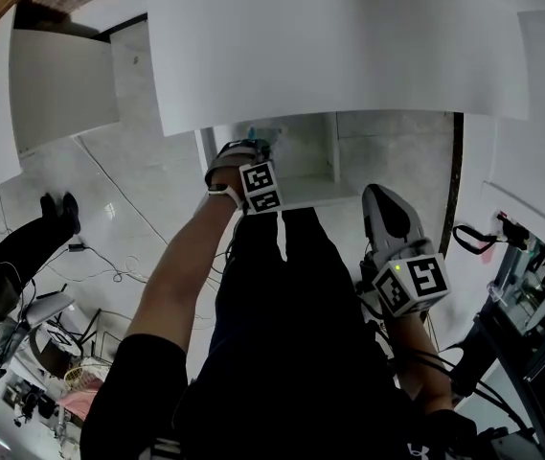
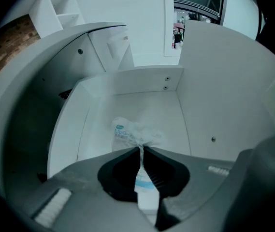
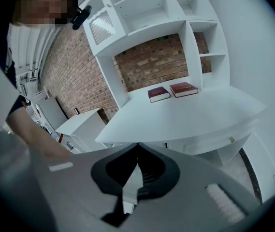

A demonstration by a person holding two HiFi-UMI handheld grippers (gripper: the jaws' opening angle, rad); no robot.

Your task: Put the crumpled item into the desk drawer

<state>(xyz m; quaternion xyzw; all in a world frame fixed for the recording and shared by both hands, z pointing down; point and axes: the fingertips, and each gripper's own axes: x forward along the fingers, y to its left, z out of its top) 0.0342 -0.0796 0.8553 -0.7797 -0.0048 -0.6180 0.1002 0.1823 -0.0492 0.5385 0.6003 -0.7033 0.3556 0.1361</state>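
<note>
The crumpled item is a white plastic wrapper with blue print. My left gripper is shut on its twisted part, and the bunched end hangs just over the floor of the open white desk drawer. From the head view, the left gripper reaches in under the front edge of the white desk. The wrapper itself is hidden there. My right gripper is held back at the right, away from the drawer. Its jaws are shut with nothing between them, aimed across the room.
The drawer's back wall carries two screws. In the right gripper view, two red books lie on another white desk below shelves and a brick wall, with a low white cabinet to its left. Cables trail on the pale floor.
</note>
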